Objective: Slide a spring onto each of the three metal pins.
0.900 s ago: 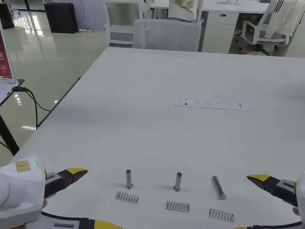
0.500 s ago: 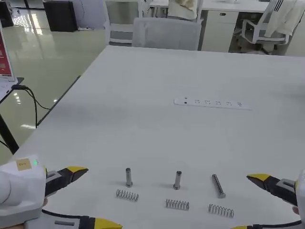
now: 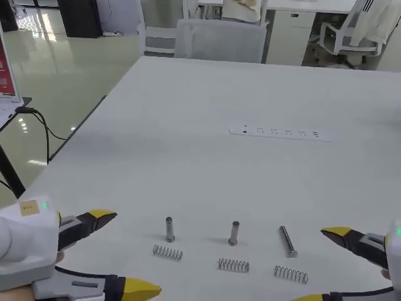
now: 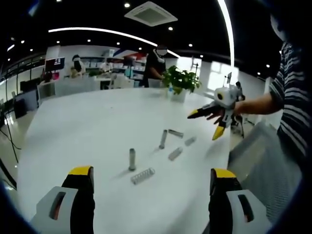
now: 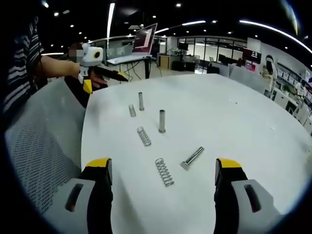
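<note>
Yellow-tipped jaws gape wide on the left gripper [image 3: 125,254] and the right gripper [image 3: 319,266], both empty, low over the near edge of the white table [image 3: 188,125]. Between them three springs lie in a row: left spring [image 3: 167,253], middle spring [image 3: 234,266], right spring [image 3: 291,274]. Just behind each is a pin. The left pin [image 3: 169,229] and middle pin [image 3: 234,232] stand upright, while the right pin [image 3: 287,242] lies flat. Farther back sits a power strip [image 3: 282,133].

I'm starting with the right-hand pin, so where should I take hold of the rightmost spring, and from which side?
Probably the middle coils of the rightmost spring, coming down from above with the right gripper. It lies flat on the table, apart from the lying pin, so both long sides are free; a mid grip leaves its ends clear for threading.
</note>
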Demonstrator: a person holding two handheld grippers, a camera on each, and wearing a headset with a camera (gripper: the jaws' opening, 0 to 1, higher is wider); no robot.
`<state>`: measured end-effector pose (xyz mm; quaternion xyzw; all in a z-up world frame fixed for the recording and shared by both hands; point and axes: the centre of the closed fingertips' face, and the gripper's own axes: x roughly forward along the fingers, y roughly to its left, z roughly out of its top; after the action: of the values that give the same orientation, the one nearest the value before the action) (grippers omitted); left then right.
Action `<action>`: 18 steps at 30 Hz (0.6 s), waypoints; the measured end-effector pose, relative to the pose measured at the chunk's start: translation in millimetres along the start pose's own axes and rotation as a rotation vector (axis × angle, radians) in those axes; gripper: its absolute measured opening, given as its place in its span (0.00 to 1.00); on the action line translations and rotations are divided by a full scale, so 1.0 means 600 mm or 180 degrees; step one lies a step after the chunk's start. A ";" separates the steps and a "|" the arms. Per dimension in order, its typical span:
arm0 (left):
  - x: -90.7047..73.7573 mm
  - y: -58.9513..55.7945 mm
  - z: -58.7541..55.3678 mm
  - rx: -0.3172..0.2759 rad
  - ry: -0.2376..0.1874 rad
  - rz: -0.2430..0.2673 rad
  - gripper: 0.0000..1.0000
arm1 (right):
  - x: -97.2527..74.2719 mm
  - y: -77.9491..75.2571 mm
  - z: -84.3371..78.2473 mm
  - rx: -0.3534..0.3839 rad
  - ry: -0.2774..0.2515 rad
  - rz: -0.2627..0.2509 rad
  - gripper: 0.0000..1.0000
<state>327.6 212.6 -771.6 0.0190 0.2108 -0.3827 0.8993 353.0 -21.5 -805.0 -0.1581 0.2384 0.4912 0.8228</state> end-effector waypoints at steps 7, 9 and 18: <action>-0.001 -0.001 -0.008 -0.0020 0.0023 0.0007 0.96 | 0.002 0.007 -0.003 -0.0003 0.0024 0.0038 0.87; -0.001 0.001 -0.007 -0.0021 0.0013 0.0007 0.96 | 0.003 0.009 -0.003 -0.0021 0.0029 0.0039 0.87; -0.002 -0.001 -0.008 -0.0026 0.0006 0.0001 0.96 | 0.014 0.020 -0.010 0.0043 0.0062 0.0096 0.85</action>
<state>324.8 213.8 -775.4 0.0157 0.2132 -0.3817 0.8992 344.3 -12.3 -814.9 -0.1537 0.2521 0.5004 0.8139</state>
